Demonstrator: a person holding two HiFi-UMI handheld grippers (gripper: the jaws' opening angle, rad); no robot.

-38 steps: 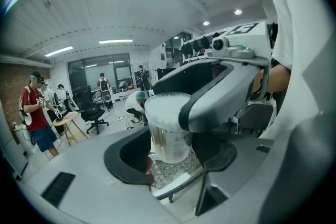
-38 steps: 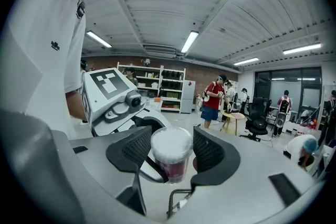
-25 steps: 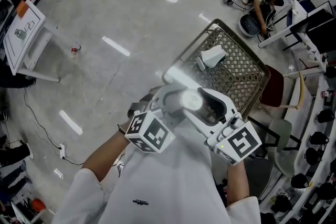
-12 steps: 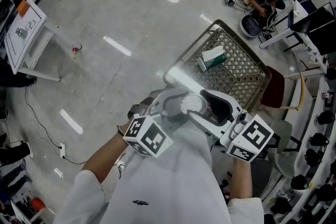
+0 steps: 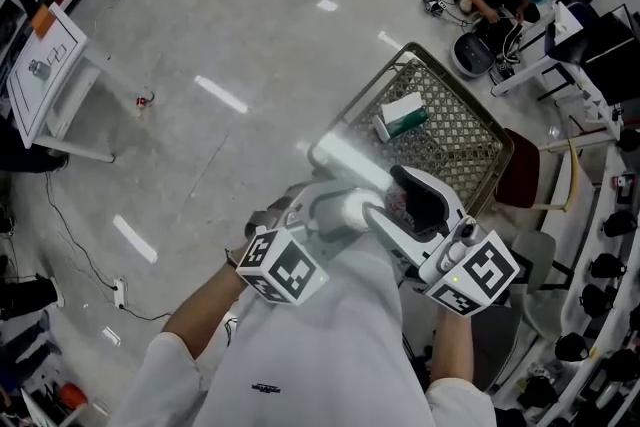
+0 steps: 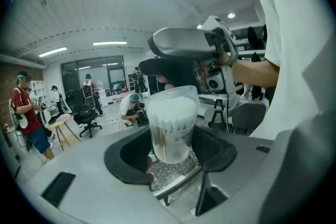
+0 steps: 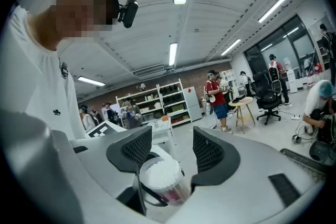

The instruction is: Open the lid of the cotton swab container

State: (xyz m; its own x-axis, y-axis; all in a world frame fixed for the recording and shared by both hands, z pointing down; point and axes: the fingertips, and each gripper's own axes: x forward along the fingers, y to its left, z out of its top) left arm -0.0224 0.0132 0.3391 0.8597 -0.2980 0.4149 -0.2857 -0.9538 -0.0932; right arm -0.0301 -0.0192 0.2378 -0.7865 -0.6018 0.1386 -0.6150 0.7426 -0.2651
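1. The container [image 6: 170, 128] is off any surface. It is held in the air in front of the person's chest, and in the head view that spot sits by the near edge of a mesh cart [image 5: 450, 140].
2. The left gripper [image 6: 172, 157] has its pads pressed on the container's lower half, one on each side, so the jaws stand wide around a wide body.
3. The container stands upright across those jaws. The swab heads and the clear lid [image 6: 173, 93] are at the top, and the lid looks to be still on.
4. The right gripper [image 7: 173, 152] has its jaws spread, and no pad can be seen pressing on anything.
5. In the right gripper view the lid end lies low in the gap and toward the left-hand jaw of that view. It is under the tips rather than squarely between the pads.
6. In the left gripper view the right gripper hangs just above the lid, so it is the free tool and the nearer one.
7. The coming move probably turns on this offset. The right jaws likely need to drop and centre on the lid's rim, while the left grip holds the body steady.
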